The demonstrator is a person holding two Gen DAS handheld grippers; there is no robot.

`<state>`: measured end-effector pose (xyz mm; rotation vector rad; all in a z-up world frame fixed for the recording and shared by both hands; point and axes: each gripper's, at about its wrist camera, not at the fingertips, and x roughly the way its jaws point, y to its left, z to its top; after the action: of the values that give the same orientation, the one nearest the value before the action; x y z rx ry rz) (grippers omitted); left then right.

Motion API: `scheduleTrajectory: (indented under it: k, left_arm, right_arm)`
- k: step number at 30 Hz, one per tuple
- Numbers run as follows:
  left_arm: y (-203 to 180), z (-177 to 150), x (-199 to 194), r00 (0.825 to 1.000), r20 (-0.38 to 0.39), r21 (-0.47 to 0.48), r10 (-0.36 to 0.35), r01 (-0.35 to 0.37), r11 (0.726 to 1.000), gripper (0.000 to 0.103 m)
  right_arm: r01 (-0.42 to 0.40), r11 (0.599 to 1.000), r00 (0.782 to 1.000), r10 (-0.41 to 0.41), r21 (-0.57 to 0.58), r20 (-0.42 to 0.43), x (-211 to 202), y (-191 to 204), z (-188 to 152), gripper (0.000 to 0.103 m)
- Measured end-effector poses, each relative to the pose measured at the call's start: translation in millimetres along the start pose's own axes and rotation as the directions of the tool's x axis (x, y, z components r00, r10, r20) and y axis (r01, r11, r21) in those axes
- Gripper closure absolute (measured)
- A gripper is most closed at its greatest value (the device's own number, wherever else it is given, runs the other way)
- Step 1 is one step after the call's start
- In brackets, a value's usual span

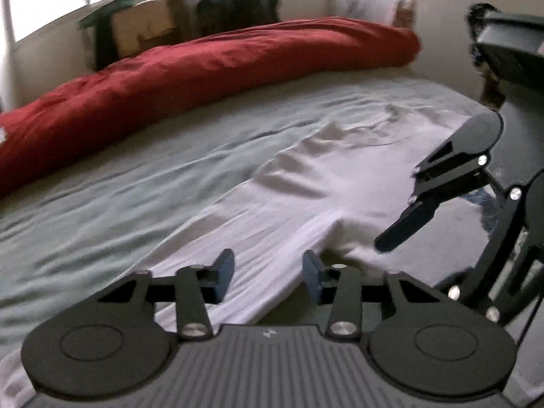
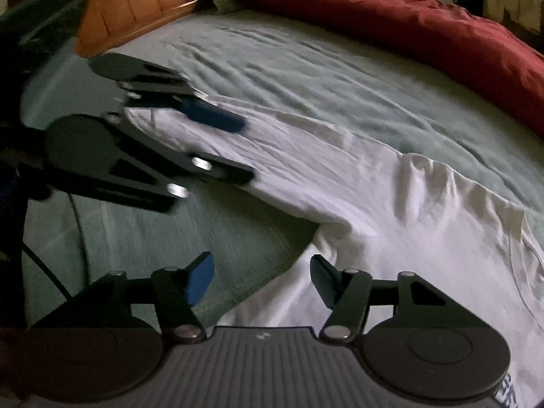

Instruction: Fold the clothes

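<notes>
Left wrist view shows the left gripper [image 1: 268, 277] spread wide above the white garment [image 1: 306, 183] lying flat on the green bedsheet [image 1: 102, 197], while right wrist view shows the right gripper [image 2: 261, 280] likewise gaping, empty, over its edge.

bed [image 1: 102, 187] – grey-green sheet | red duvet [image 1: 204, 68] | wooden headboard [image 2: 136, 0] | bright windows [image 1: 51, 6]

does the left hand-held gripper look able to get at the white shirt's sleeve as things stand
Probably yes. The left hand-held gripper is open with the white shirt's sleeve lying flat on the bed sheet right between its fingers. Nothing covers it; the right hand-held gripper is off to the side.
</notes>
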<state>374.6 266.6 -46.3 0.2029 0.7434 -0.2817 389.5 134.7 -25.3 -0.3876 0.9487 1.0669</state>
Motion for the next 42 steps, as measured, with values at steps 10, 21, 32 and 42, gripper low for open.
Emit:
scheduleTrajectory:
  k: [10, 21, 32, 42]
  left_arm:
    - [-5.8, -2.3, 11.4, 0.998, -0.051, 0.064, 0.021, -0.018, 0.998, 0.060]
    - [-8.2, -13.7, 15.4, 0.993, -0.040, 0.224, 0.107, -0.096, 0.970, 0.055]
    - [24.3, -7.5, 17.1, 0.996, -0.037, 0.001, 0.087, -0.087, 0.996, 0.049]
    - [28.9, -10.0, 13.8, 0.997, -0.055, -0.047, 0.057, -0.059, 0.997, 0.050]
  right_arm:
    - [0.162, 0.983, 0.986, -0.159, -0.090, 0.046, 7.2, 4.9, 2.8, 0.081]
    - [0.361, 0.895, 0.932, -0.353, -0.263, 0.078, 37.2, 24.6, 9.3, 0.083]
    - [0.401, 0.833, 0.915, -0.383, -0.382, 0.127, 47.1, 39.2, 8.1, 0.083]
    - [0.408, 0.831, 0.909, -0.408, -0.377, 0.085, 65.7, 33.2, 13.8, 0.090]
